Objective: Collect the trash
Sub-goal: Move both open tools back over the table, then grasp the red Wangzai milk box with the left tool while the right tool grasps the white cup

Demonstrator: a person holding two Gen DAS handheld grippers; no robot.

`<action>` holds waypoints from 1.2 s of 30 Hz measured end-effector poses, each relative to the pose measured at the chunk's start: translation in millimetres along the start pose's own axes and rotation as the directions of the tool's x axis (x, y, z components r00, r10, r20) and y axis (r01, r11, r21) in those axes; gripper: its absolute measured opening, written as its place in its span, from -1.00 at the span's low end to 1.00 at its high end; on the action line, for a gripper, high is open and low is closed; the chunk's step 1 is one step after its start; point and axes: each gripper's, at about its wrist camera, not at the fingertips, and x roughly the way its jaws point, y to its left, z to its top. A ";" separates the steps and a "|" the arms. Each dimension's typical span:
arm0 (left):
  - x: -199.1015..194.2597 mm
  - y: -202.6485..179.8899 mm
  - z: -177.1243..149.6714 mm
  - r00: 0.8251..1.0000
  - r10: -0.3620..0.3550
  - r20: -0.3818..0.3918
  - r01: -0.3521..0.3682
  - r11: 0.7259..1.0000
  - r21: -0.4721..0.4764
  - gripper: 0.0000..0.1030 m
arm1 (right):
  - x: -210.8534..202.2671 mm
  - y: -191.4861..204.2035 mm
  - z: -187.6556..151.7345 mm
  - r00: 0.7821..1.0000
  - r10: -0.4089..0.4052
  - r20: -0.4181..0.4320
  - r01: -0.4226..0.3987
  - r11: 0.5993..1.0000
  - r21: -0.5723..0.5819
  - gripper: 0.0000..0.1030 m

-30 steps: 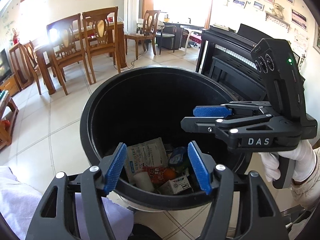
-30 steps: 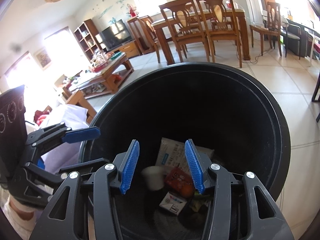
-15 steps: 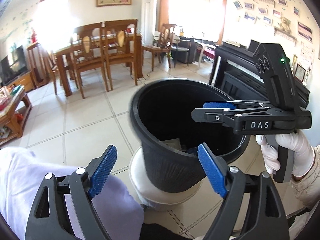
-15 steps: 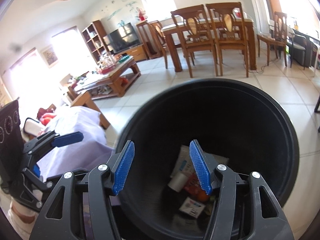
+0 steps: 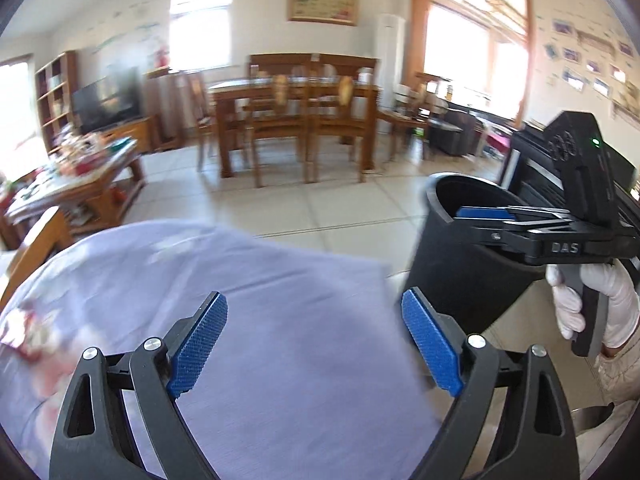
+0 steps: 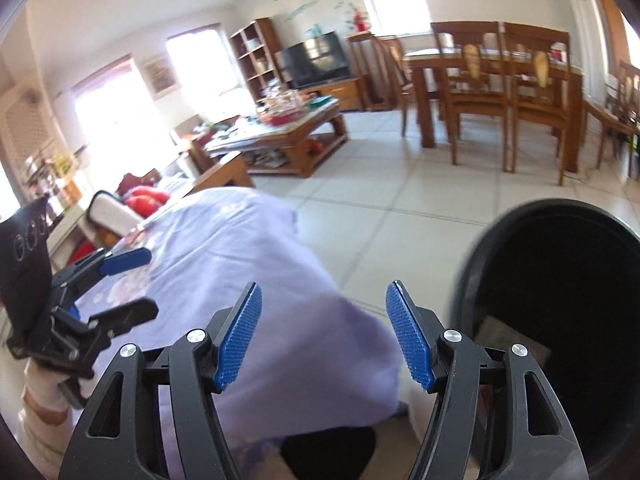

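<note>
Both empty, jaws just widened: left tongs (image 5: 314, 346) and right tongs (image 6: 324, 334) spread over lilac sheet (image 5: 256, 280), beside black bin (image 6: 560, 280), likely seeking more trash.

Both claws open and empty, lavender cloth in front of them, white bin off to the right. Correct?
Not quite: the bin is black, not white, as the right wrist view shows, with some trash just visible inside. The rest holds: the left claw and right claw are open and empty, their jaws having just been opening, over the lavender cloth.
</note>
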 end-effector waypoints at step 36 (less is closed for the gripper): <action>-13.5 317.3 -45.3 0.899 0.273 -0.342 -0.436 0.624 -0.648 0.91 | 254.4 303.7 52.8 0.915 0.198 -0.352 -0.345 0.836 -0.427 0.26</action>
